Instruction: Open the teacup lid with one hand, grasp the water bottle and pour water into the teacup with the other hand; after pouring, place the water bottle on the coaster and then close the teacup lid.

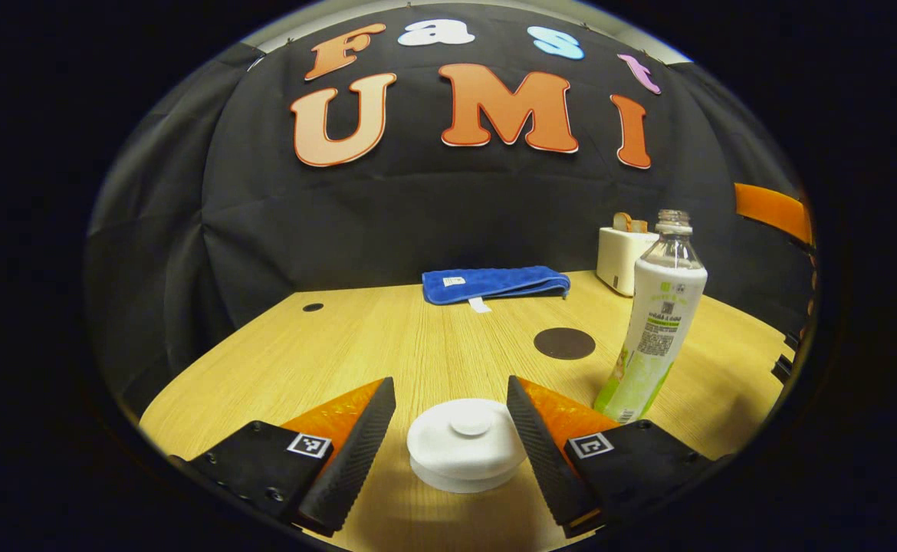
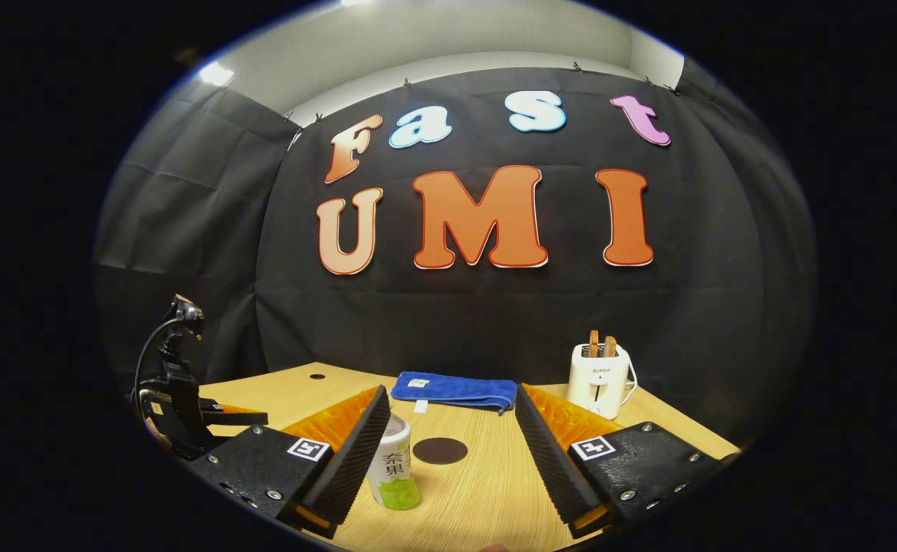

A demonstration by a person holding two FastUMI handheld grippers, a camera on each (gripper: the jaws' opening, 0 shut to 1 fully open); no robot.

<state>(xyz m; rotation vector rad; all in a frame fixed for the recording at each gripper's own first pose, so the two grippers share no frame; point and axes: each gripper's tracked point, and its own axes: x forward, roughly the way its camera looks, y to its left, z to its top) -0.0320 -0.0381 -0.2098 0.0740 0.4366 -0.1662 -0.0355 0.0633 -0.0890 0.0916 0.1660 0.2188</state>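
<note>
In the left gripper view, the left tongs (image 1: pixel 451 418) are standing apart over the wooden bench (image 1: pixel 387 345), and the white teacup lid (image 1: pixel 465 445) is sitting between the two fingers, its right edge just beside or touching the right finger and a clear gap showing on the left; whether the pad presses it I cannot tell. The water bottle (image 1: pixel 657 318) is standing upright and uncapped at about 2 o'clock from the lid, the dark round coaster (image 1: pixel 564 343) is lying at 1 o'clock, and a folded blue cloth (image 1: pixel 494 283) and a white toaster (image 1: pixel 623 259) are sitting farther back. In the right gripper view, the right tongs (image 2: pixel 452 429) are also standing apart, holding nothing; the bottle (image 2: pixel 393 471) is standing at 7 o'clock, just beside the left finger, the coaster (image 2: pixel 439 450) is lying between the fingers, and a black stand (image 2: pixel 172 387) is rising at the bench's 9 o'clock edge.
</note>
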